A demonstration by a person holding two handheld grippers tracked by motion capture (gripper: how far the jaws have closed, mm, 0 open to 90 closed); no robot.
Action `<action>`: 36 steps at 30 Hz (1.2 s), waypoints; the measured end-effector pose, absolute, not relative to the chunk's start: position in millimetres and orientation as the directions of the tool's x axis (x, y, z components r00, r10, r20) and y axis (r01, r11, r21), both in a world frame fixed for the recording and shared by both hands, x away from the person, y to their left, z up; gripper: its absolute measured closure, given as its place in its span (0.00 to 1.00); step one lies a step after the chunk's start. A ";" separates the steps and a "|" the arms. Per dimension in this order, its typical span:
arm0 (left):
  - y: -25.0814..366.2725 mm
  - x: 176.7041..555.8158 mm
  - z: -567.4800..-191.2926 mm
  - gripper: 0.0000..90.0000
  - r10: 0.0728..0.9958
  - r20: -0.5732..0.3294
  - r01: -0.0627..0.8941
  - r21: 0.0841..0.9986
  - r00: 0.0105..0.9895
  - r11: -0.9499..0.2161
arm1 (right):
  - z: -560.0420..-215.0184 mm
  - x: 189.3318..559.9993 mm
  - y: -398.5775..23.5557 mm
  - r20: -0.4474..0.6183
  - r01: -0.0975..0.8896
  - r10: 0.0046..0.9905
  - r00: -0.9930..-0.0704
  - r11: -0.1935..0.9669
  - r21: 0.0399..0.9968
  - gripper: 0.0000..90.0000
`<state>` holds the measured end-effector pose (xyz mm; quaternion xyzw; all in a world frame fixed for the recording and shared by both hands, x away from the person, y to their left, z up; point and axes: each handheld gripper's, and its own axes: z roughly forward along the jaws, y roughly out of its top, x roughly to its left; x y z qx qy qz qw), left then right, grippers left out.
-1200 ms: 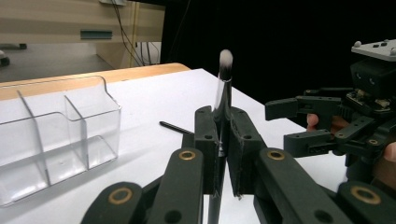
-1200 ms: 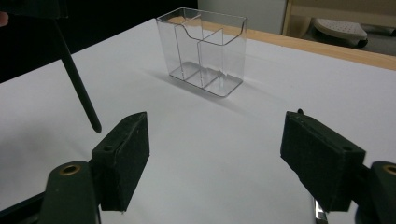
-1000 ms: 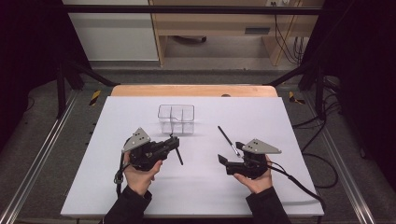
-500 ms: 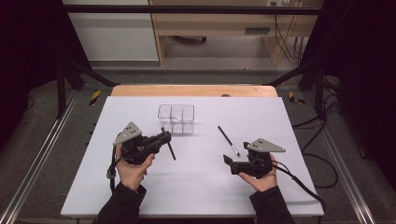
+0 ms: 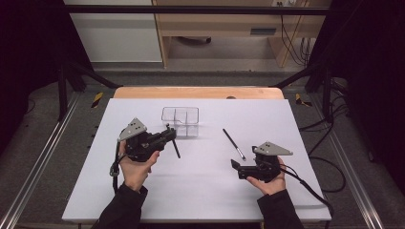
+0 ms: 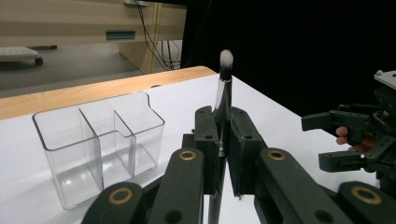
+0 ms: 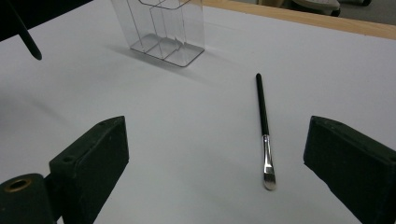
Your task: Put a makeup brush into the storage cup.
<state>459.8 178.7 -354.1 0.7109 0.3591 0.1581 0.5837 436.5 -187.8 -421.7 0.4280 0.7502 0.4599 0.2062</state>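
Observation:
My left gripper [image 5: 168, 135] [image 6: 223, 126] is shut on a thin black makeup brush [image 5: 175, 148] [image 6: 224, 77]. Its white bristle tip points up and its handle hangs down past the jaws. Just beyond it stands a clear plastic organizer [image 5: 180, 121] [image 6: 98, 140] [image 7: 161, 28] with several compartments. A second black brush with a silver ferrule [image 5: 234, 144] [image 7: 264, 126] lies flat on the white sheet. My right gripper [image 5: 236, 169] [image 7: 217, 128] [image 6: 336, 140] sits just behind that brush. Its jaws have just been opening and stand wide with nothing between the pads.
The white sheet [image 5: 200, 191] covers the table, with a wooden edge [image 5: 198, 92] at the far side. Metal frame rails [image 5: 43, 162] run along both sides. Cables [image 5: 329, 167] trail on the floor at the right.
The right gripper has drawn back towards the person and widened, leaving the silver-ferruled brush on the sheet. The left gripper has shifted slightly left with its brush.

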 end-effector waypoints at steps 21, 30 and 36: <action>176.6 487.2 -329.2 0.92 0.727 -0.148 0.308 0.947 0.671 -0.091 | -419.9 436.7 -193.5 0.092 0.463 0.842 -0.531 0.197 0.864 0.07; 173.0 498.3 -321.8 0.92 0.734 -0.140 0.304 0.948 0.665 -0.094 | -418.6 436.7 -194.7 0.095 0.461 0.845 -0.527 0.190 0.867 0.07; 170.7 509.0 -315.2 0.92 0.740 -0.132 0.298 0.950 0.660 -0.096 | -419.6 437.2 -193.8 0.097 0.469 0.844 -0.527 0.194 0.862 0.07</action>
